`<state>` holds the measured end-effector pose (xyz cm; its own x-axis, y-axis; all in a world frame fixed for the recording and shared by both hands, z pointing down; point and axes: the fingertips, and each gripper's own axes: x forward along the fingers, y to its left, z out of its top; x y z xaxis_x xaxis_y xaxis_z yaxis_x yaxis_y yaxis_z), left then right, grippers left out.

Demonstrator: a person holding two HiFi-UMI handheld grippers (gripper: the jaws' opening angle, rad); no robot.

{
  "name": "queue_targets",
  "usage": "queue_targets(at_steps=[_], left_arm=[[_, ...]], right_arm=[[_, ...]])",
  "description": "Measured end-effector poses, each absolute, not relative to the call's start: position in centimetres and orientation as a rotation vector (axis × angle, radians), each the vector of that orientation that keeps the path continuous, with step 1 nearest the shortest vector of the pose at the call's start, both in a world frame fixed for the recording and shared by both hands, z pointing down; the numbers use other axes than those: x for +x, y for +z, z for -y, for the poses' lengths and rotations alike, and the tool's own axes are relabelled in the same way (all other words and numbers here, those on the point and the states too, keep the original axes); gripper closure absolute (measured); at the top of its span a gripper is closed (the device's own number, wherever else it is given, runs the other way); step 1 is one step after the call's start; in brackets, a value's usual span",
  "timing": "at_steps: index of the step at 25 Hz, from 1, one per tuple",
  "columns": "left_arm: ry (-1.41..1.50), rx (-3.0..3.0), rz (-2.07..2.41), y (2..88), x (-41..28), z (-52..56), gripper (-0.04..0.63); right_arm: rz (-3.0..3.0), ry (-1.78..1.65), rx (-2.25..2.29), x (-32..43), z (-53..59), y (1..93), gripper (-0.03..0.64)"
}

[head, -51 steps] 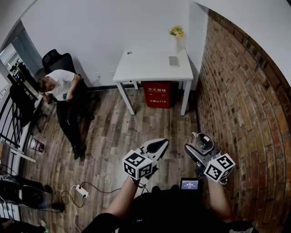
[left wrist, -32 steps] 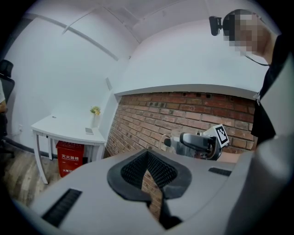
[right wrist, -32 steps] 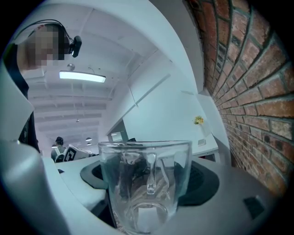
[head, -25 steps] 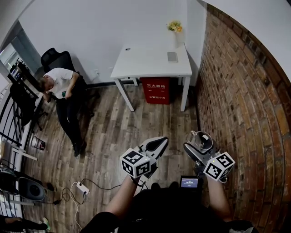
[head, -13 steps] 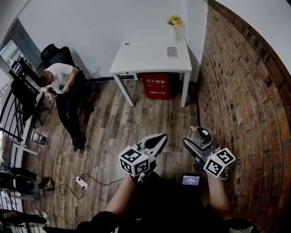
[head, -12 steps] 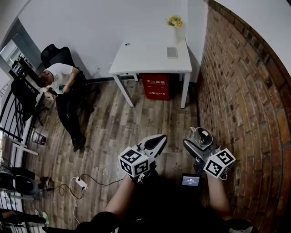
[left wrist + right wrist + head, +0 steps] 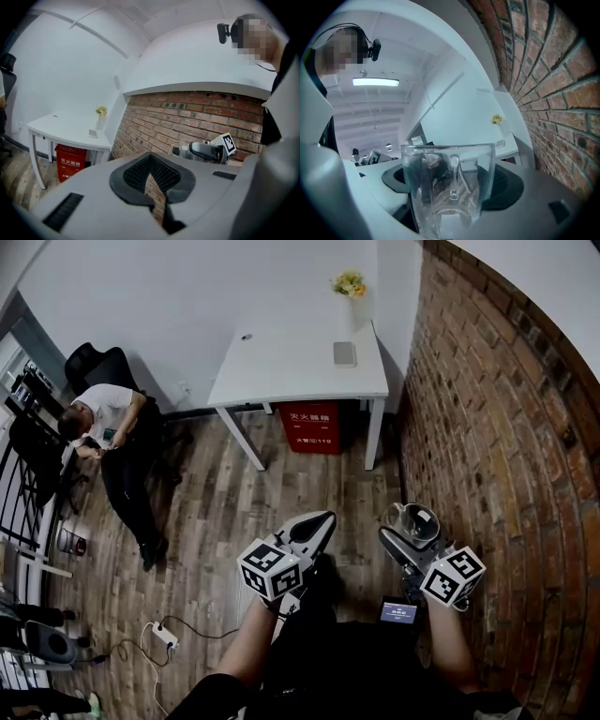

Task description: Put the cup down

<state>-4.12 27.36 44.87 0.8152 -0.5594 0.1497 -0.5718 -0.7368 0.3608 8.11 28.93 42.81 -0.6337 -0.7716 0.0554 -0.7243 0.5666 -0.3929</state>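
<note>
A clear glass cup with a handle (image 7: 447,187) sits clamped between the jaws of my right gripper (image 7: 450,185), filling the middle of the right gripper view. From the head view the cup (image 7: 413,525) is held in the air beside the brick wall, in front of the right gripper (image 7: 405,542). My left gripper (image 7: 314,526) hangs to the left of it at about the same height, shut with nothing between its jaws (image 7: 151,176). The white table (image 7: 281,367) stands well ahead against the far wall.
On the table lie a small grey item (image 7: 344,353) and a vase of yellow flowers (image 7: 351,285). A red box (image 7: 314,427) stands under it. A person sits in a chair (image 7: 103,423) at the left. The brick wall (image 7: 497,456) runs along the right. A power strip (image 7: 157,634) lies on the wooden floor.
The view has shifted a little toward the table. Both grippers stay in about the same place in the head view, and the cup stays held in the right one.
</note>
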Motion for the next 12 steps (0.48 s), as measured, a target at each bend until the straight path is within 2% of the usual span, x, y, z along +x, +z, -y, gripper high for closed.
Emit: queue_targets(at_steps=[12], left_arm=[[0.068, 2.662, 0.754, 45.0, -5.4, -10.9, 0.588]], right_arm=[[-2.619, -0.557, -1.394, 7.1, -13.2, 42.1, 0.199]])
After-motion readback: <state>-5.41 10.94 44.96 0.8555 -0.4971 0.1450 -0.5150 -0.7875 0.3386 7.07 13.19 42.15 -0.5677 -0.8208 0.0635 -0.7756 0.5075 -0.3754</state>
